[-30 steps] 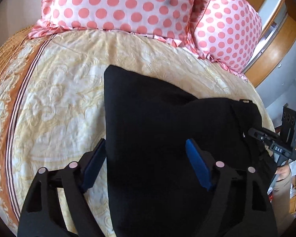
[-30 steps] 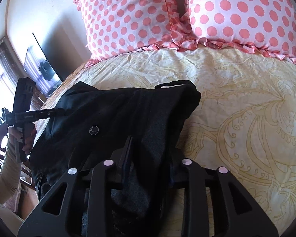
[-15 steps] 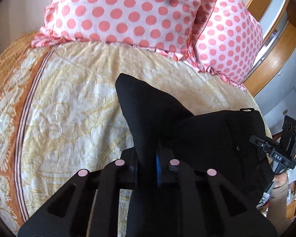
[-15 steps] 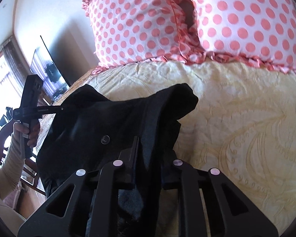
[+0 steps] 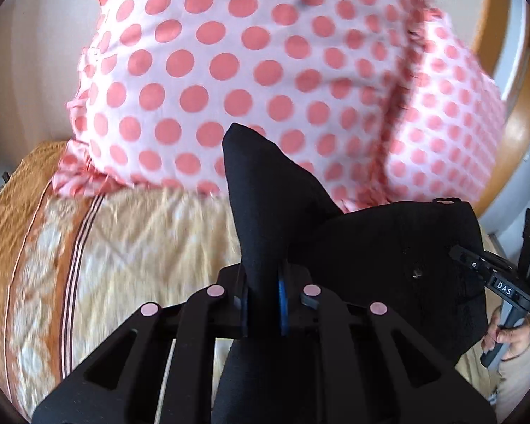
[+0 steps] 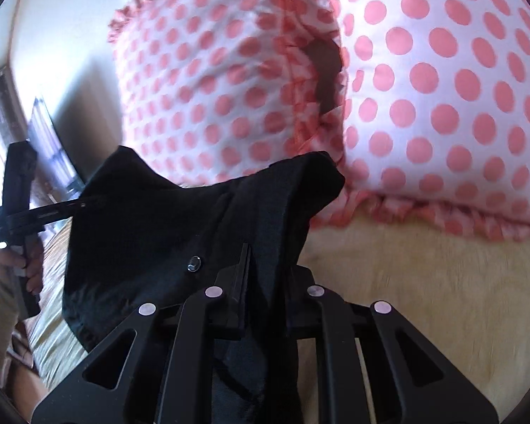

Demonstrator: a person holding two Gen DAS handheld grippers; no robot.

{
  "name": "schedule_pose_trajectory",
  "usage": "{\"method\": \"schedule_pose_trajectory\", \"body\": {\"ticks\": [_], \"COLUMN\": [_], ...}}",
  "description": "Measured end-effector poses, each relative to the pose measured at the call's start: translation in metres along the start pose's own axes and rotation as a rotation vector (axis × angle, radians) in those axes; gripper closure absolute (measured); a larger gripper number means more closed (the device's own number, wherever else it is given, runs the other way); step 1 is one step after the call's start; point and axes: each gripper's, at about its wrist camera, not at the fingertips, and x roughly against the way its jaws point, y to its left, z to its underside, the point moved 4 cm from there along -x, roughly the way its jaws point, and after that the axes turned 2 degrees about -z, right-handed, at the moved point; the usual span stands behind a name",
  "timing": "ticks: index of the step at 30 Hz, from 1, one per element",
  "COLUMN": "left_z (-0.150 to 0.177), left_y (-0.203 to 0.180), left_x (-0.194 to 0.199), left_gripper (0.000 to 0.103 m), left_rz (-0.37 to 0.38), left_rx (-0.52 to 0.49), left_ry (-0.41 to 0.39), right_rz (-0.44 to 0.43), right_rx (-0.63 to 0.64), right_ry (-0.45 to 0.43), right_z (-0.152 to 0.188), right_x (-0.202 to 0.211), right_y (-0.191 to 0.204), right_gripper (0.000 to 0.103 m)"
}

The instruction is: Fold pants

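Left wrist view first: the bed [image 5: 130,247] with its yellow patterned cover fills the lower half, and the polka-dot pillows [image 5: 229,70] stand at twelve o'clock. Above the cover hang the black pants [image 5: 388,247], lifted off the bed along their near edge. Their fabric runs sideways, from the peak pinched in the left tool [image 5: 263,300] out toward three o'clock, where the right tool [image 5: 484,272] holds the other end. So the long axis of the held edge lies across the bed, parallel to the pillows, with both hands about level.

In the right wrist view the same span reads in reverse: the pants [image 6: 180,233] stretch from the right tool [image 6: 268,282] toward nine o'clock, where the left tool [image 6: 63,208] bites the far corner. A small metal button [image 6: 194,264] sits near eleven o'clock of the right tool.

Both tools are closed tight on cloth, the left one with its blue pads [image 5: 282,296] squeezing a fold of the fabric.

Judging by this, the coming move is a carry toward twelve o'clock, laying the held edge down short of the pillows; neither hand is nearer, so they should travel together to keep the edge straight
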Motion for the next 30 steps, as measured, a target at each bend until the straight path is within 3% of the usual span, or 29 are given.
{"method": "schedule_pose_trajectory", "body": {"ticks": [5,9,12,13,15,16,17,18,19,21,25,27,29,30], "left_z": [0.002,0.01,0.009,0.008,0.008,0.01,0.015,0.021,0.03,0.054,0.1,0.115,0.127,0.13], "left_y": [0.013,0.016,0.013,0.013,0.011,0.008,0.002,-0.003,-0.009,-0.027,-0.055,-0.064,-0.063,-0.066], "left_x": [-0.063,-0.078,-0.076,-0.071,-0.049,-0.035,-0.014,-0.001,0.012,0.035,0.042,0.029,0.014,0.01], "left_gripper": [0.09,0.075,0.073,0.072,0.068,0.064,0.052,0.042,0.038,0.022,0.017,0.017,0.015,0.012], "left_rz": [-0.084,-0.129,-0.153,-0.155,-0.189,-0.207,-0.213,-0.211,-0.204,-0.152,-0.088,-0.071,-0.085,-0.107], "left_rx": [-0.006,-0.021,-0.039,-0.042,-0.065,-0.089,-0.126,-0.148,-0.165,-0.187,-0.196,-0.178,-0.158,-0.172], "left_ry": [0.156,0.153,0.149,0.145,0.098,0.062,0.014,-0.014,-0.037,-0.048,0.021,0.085,0.137,0.137], "right_rz": [0.097,0.153,0.206,0.221,0.282,0.305,0.315,0.293,0.253,0.202,0.159,0.181,0.207,0.22], "right_rx": [-0.051,-0.112,-0.131,-0.138,-0.144,-0.132,-0.112,-0.08,-0.044,0.034,0.154,0.153,0.154,0.168], "right_ry": [0.148,0.146,0.145,0.147,0.106,0.058,0.014,-0.026,-0.041,-0.026,0.069,0.168,0.238,0.229], "right_z": [0.012,0.019,0.024,0.026,0.029,0.029,0.028,0.031,0.034,0.044,0.065,0.078,0.089,0.087], "right_x": [-0.048,-0.048,-0.045,-0.04,-0.018,-0.002,0.013,0.03,0.04,0.048,0.034,0.017,0.0,-0.003], "right_y": [-0.025,-0.024,-0.023,-0.024,-0.026,-0.024,-0.019,-0.01,0.004,0.032,0.076,0.079,0.077,0.08], "right_gripper": [0.088,0.086,0.068,0.057,0.043,0.041,0.041,0.041,0.041,0.041,0.038,0.037,0.035,0.034]}}
